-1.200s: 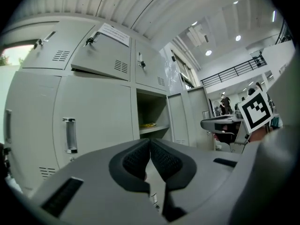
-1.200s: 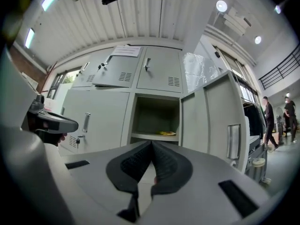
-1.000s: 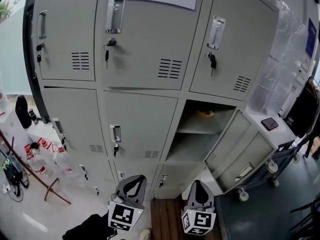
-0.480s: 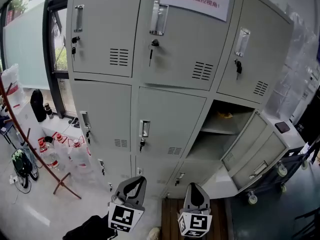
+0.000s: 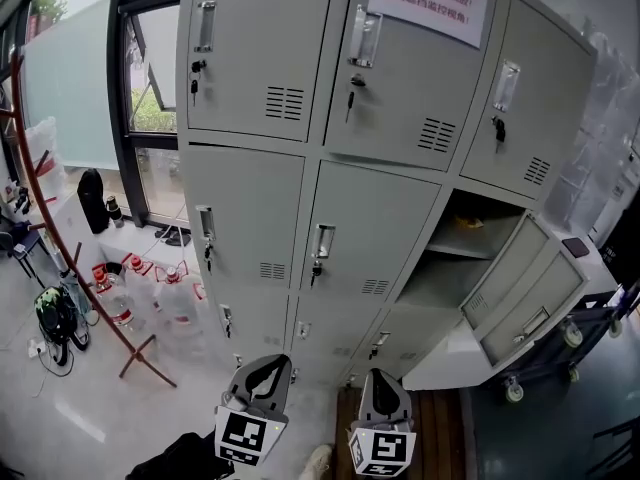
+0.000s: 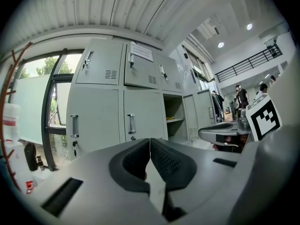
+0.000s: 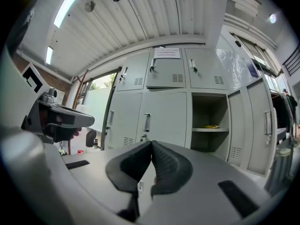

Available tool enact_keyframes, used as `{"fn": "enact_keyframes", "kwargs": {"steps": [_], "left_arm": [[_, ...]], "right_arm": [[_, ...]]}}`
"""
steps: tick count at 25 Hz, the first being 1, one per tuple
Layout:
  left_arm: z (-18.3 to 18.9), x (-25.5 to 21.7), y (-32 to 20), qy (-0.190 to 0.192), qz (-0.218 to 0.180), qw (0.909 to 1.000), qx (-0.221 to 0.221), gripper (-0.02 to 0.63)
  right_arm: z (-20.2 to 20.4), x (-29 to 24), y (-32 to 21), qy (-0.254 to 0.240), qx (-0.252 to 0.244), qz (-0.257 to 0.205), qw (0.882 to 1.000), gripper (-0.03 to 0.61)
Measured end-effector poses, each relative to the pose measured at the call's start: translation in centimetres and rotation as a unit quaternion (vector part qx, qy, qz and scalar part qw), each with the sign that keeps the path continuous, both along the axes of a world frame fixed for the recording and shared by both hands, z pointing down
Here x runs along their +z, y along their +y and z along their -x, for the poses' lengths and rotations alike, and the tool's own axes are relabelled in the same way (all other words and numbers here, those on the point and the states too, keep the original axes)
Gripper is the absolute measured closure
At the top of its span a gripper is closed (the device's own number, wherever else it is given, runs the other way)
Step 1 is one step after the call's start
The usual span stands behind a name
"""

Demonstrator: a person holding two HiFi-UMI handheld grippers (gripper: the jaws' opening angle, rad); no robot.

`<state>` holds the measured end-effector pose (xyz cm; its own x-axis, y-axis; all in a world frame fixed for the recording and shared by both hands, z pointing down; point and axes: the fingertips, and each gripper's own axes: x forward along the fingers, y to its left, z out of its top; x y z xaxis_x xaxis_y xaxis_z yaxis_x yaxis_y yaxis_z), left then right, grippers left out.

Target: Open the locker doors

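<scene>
One locker door (image 5: pixel 520 293) hangs open, but the closed doors (image 5: pixel 370 233) left of it still need opening. The left gripper (image 5: pixel 268 363) and right gripper (image 5: pixel 379 378) are pinched together, empty.

Grey metal locker cabinet (image 5: pixel 300 153), three columns. Open compartment (image 5: pixel 440 273): middle row, right column. Its door (image 5: pixel 525 293) swung wide to right. Middle-centre door (image 5: pixel 365 233), just left of open compartment: shut, key in lock. Middle-left door (image 5: pixel 245 218): shut. Top-row doors (image 5: pixel 410 78) above: shut, vented, keys hanging.
</scene>
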<state>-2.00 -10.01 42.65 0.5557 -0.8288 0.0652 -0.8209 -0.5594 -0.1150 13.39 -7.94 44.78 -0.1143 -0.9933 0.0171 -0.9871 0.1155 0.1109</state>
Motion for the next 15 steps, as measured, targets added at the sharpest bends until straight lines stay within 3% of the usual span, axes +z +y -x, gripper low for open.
{"fn": "enact_keyframes", "kwargs": {"steps": [15], "left_arm": [[2.3, -0.2, -1.1, 0.005, -0.002, 0.9998, -0.017, 0.591]], "right_arm": [[2.9, -0.4, -1.6, -0.001, -0.024, -0.005, 1.0, 0.565]]}}
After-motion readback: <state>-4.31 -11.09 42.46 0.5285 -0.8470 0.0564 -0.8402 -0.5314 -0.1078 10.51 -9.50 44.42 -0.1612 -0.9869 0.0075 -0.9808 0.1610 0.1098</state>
